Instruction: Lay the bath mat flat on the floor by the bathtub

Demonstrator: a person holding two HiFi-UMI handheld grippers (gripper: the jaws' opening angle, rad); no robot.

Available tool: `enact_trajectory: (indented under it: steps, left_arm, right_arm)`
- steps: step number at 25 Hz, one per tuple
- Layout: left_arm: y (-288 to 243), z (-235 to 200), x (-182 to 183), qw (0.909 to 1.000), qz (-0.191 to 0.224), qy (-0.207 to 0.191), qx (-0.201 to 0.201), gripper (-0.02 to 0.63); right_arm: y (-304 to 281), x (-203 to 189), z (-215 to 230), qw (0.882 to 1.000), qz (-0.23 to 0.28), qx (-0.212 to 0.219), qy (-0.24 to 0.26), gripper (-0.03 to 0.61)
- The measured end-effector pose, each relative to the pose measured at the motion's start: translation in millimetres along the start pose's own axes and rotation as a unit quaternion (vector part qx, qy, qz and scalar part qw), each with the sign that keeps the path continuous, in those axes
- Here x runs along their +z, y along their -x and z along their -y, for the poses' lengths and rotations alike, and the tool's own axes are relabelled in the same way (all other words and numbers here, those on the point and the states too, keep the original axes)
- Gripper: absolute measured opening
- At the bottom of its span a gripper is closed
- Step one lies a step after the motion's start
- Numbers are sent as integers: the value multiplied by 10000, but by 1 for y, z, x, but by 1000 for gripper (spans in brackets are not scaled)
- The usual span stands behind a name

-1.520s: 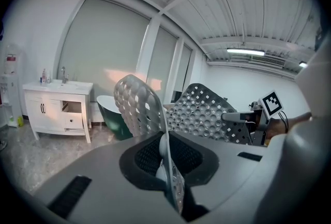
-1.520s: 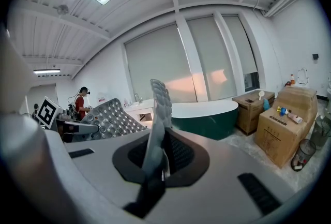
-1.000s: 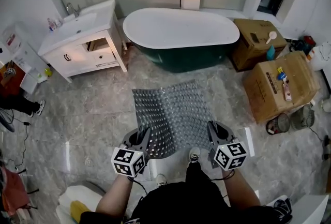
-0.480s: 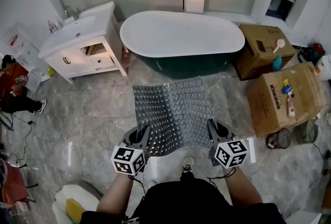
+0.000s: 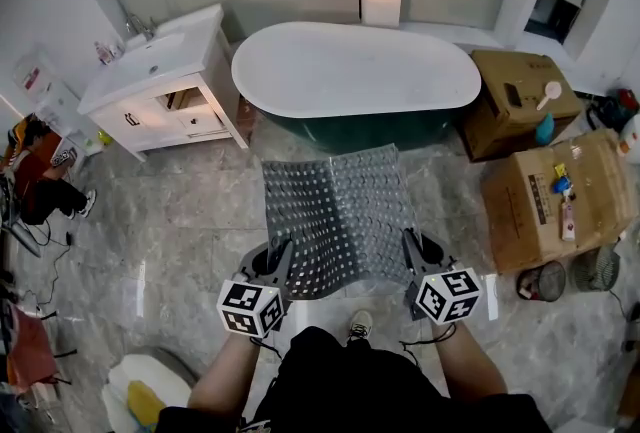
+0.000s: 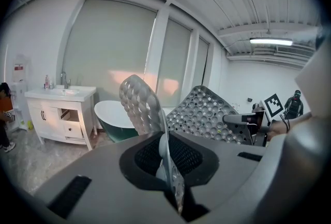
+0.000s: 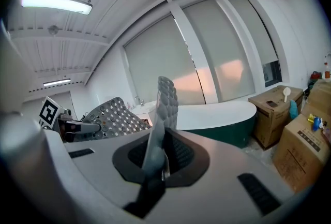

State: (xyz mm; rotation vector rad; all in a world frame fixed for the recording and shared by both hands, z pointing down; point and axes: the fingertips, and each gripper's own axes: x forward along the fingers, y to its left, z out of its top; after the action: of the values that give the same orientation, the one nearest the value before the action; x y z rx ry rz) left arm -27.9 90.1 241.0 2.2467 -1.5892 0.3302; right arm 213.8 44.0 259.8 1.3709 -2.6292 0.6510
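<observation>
Grey marbled floor (image 5: 180, 211) runs through a bathroom with frosted windows along the far wall. At the middle of the head view, the bath mat (image 5: 338, 216), a grey sheet dotted with holes and suction cups, is spread out between the two grippers. Its far edge lies just below the bathtub (image 5: 355, 71) in the frame. Whether that edge touches the floor cannot be told.

The left gripper (image 5: 279, 259) is clenched on the mat's near left corner. In the left gripper view the sheet rises edge-on from between the closed jaws. The right gripper (image 5: 409, 253) grasps the near right corner in the same way, its jaws pinched on the mat's edge in the right gripper view.

The white tub with its dark green outer wall sits at upper centre. A white vanity with a sink (image 5: 160, 71) stands just left of it. Two cardboard boxes (image 5: 520, 101) (image 5: 560, 196) with small bottles on top stand at the right. One shoe (image 5: 358, 324) of the person shows below the mat. Another person (image 5: 45, 181) sits at the left edge of the frame.
</observation>
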Motion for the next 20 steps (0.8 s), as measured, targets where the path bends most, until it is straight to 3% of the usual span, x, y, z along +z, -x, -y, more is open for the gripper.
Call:
enact_trajectory:
  steps: [9, 20]
  left_arm:
    - [-20, -27, 17, 10000, 18, -29, -50, 40]
    - [-78, -126, 32, 9986, -121, 80, -510, 40]
  right_arm:
    - [-34, 11, 1, 10000, -11, -44, -51, 30]
    - [-124, 19, -8, 9981, -45, -594, -159, 29]
